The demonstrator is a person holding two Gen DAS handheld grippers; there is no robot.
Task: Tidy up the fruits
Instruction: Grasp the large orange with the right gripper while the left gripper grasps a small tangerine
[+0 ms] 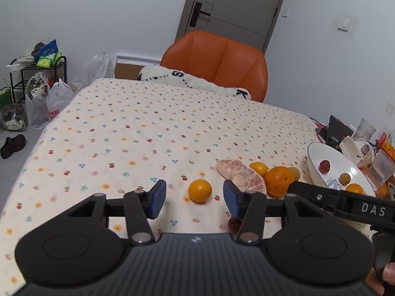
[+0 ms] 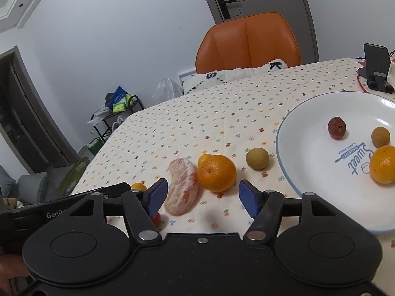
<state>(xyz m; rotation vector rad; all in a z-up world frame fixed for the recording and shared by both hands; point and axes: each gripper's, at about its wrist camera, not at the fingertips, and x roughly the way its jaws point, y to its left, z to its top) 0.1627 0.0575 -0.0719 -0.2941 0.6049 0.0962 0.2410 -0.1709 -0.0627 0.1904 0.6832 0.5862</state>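
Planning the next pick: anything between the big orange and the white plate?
One small brownish-green round fruit sits on the cloth between the big orange and the white plate, apart from both; clearest in the right wrist view.

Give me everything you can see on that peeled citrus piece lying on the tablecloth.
The peeled pomelo piece is a curved, pale pink chunk with white pith webbing and no rind. It lies flat on the flowered tablecloth, just left of the large orange, close enough that they may touch. It sits ahead of the open right gripper, nearer its left finger; neither gripper holds it.
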